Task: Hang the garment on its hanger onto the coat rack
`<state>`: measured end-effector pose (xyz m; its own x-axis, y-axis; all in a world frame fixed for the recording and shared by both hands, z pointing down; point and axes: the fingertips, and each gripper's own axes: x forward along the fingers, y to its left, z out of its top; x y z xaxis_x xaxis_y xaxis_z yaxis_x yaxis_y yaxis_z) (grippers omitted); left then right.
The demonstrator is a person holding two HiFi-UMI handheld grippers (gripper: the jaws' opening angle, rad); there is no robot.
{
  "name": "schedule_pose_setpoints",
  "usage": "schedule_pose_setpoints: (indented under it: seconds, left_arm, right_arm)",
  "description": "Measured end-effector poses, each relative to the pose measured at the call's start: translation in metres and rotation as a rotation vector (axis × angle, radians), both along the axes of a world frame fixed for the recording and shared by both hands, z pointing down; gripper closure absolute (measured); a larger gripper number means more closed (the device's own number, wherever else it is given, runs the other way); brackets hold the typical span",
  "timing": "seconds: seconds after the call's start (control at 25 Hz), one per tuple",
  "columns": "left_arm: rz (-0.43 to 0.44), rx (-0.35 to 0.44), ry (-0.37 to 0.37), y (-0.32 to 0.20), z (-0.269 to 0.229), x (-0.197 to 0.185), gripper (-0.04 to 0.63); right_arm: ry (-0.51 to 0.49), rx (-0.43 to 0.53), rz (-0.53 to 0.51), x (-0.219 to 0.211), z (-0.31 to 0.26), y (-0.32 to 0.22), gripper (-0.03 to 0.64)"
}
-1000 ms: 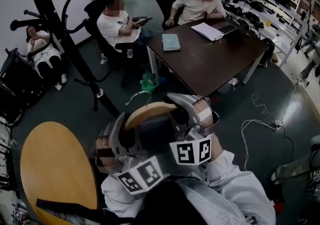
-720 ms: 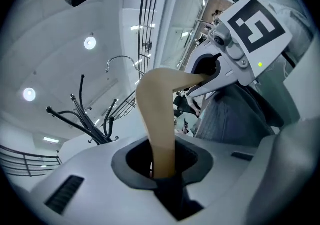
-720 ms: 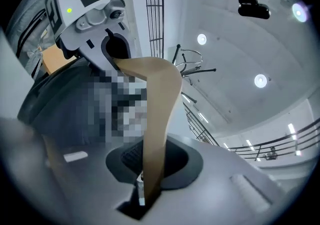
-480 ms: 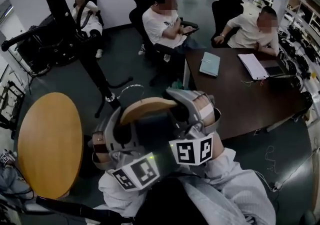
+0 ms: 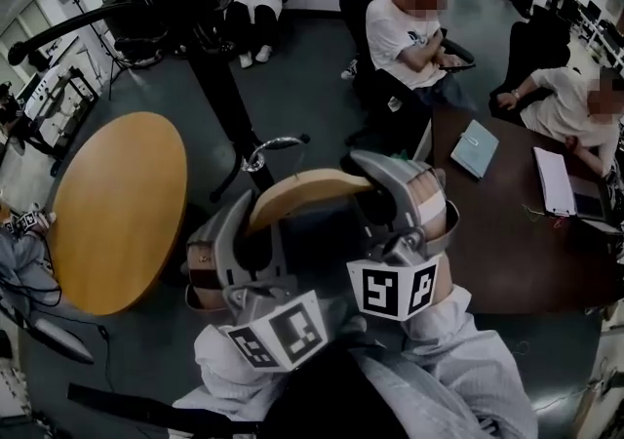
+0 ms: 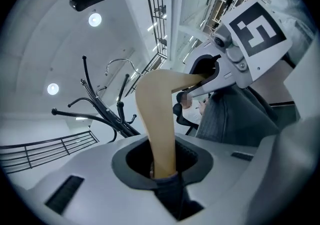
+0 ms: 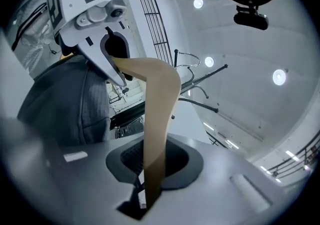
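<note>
Left hand-held gripper [image 6: 161,166]: jaws part-closed, clamped on the left arm of the wooden hanger [image 5: 302,195].
Right hand-held gripper [image 7: 150,171]: jaws clamped on the hanger's right arm.
Dark grey garment [image 6: 235,119]: draped on the hanger, held up between both grippers.
Metal hook [image 5: 273,144]: near the black coat rack [image 5: 210,66], not touching it.
Round wooden worktop [image 5: 117,203]: left.
Dark worktop [image 5: 507,232]: right, with seated people [image 5: 414,27] at the far side.

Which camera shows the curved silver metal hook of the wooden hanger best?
The head view: the curved silver metal hook stands clear against the dark floor. Both gripper views show it thin and faint against the bright ceiling.
</note>
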<state>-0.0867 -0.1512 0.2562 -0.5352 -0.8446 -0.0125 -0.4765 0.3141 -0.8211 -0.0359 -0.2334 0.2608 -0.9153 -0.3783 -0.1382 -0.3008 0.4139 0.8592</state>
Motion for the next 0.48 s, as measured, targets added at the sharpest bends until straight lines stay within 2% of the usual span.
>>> schedule_pose_setpoints:
  seconds: [0.24, 0.48]
  left_arm:
    - [-0.021, 0.041, -0.008, -0.018, -0.007, -0.037, 0.526]
    - [-0.035, 0.080, -0.039, -0.028, -0.022, -0.076, 0.525]
  right_arm:
    - [-0.014, -0.007, -0.040, -0.044, -0.004, -0.022, 0.572]
    - [-0.041, 0.025, -0.060, -0.084, -0.021, -0.033, 0.572]
